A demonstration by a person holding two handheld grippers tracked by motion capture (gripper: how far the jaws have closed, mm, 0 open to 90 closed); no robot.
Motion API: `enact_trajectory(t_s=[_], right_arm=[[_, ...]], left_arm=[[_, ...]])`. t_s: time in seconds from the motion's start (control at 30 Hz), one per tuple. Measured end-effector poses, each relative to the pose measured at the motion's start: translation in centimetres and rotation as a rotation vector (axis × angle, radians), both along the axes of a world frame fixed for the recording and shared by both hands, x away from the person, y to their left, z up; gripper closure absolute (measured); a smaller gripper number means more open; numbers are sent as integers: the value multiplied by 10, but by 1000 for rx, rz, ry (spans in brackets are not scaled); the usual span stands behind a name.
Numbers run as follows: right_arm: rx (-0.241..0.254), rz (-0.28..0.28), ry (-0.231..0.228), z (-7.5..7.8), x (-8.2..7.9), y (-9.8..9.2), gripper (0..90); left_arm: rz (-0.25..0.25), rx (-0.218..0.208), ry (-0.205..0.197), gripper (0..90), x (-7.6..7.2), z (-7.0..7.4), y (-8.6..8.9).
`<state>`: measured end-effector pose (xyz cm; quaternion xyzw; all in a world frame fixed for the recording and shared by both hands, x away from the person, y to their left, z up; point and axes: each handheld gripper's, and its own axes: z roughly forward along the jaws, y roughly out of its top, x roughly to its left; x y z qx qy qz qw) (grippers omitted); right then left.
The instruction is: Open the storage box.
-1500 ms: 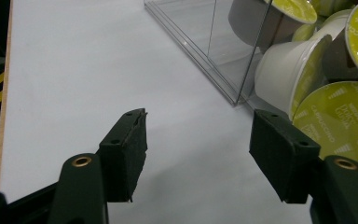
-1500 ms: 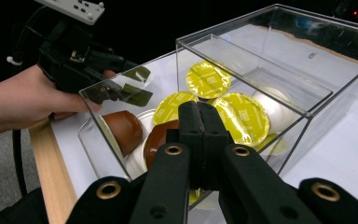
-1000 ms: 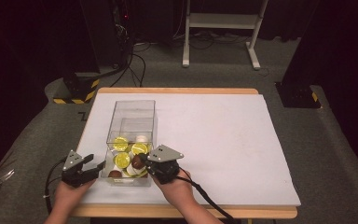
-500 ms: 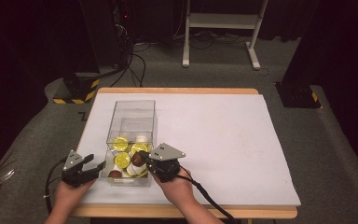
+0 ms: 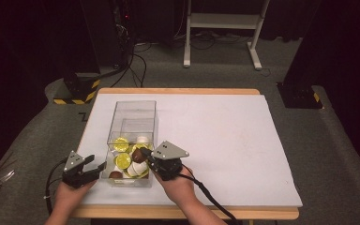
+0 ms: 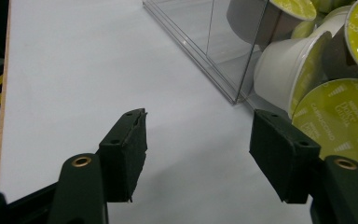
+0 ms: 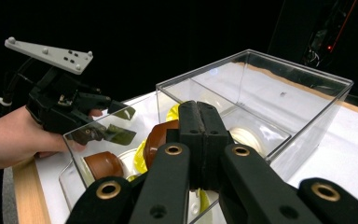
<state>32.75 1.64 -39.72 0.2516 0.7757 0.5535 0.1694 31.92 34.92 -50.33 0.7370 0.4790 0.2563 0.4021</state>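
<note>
A clear plastic box (image 5: 132, 103) stands on the white sheet with yellow-lidded, white and brown coffee capsules (image 5: 121, 161) piled at its near end. My right gripper (image 5: 145, 154) reaches over the box's near right wall. Its jaws are pressed together (image 7: 199, 112) and a tilted brown capsule (image 7: 158, 136) hangs at their tips, level with the rim. Another brown capsule (image 7: 103, 164) lies lower in the pile. My left gripper (image 5: 97, 164) rests open outside the box's near left corner (image 6: 235, 98), nothing between its pads (image 6: 198, 135). It also shows through the box wall, behind it (image 7: 125, 124).
The white sheet (image 5: 225, 140) covers most of the wooden table, whose near edge (image 5: 183, 213) lies just under both hands. The far half of the box (image 7: 298, 70) holds no capsules. Black stands and cables sit on the floor beyond the table.
</note>
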Motion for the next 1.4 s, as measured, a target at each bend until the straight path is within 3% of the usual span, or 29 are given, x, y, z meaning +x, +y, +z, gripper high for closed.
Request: enact_trajectory(t_s=[0.97,1.4], right_arm=[[32,-27,-52,23,9,-9,900],[26,-71,-65,28,17,-22,900]], left_arm=[[-3,3,3,368,0,0,0],[-8,0,3,368,0,0,0]])
